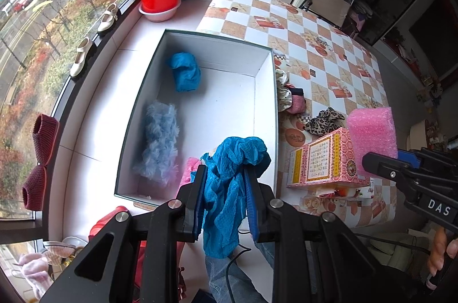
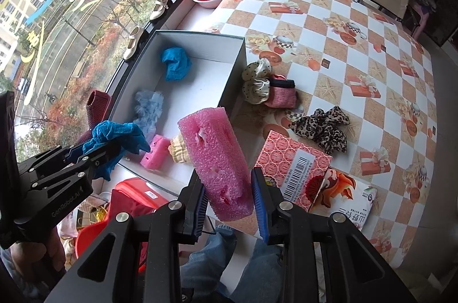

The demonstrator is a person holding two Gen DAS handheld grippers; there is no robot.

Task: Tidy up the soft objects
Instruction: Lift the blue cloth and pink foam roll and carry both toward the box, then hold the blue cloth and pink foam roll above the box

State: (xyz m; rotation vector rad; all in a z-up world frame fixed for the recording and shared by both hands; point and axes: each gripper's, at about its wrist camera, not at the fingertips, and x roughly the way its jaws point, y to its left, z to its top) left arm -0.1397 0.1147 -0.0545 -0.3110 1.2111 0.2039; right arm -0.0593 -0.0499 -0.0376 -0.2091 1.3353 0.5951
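The left gripper [image 1: 226,203] has its jaws drawn in on a crumpled blue mesh cloth [image 1: 232,188], which bunches above the pads and hangs down below them, just over the near edge of the white box [image 1: 263,91]. The right gripper [image 2: 232,205] clamps a pink foam block [image 2: 217,160] between its pads, the block tilted and raised beside the box's near right corner.

Inside the box lie a second blue cloth [image 1: 184,71] at the far end, a fluffy pale-blue piece [image 1: 160,140] along the left wall, and a small pink foam piece [image 2: 156,151] at the near end. Right of the box, on the checked tablecloth [image 2: 343,45], sit a spotted scrunchie [image 2: 256,82], a pink knit pouch [image 2: 282,97], a leopard scrunchie [image 2: 323,125] and a pink carton [image 2: 292,165].
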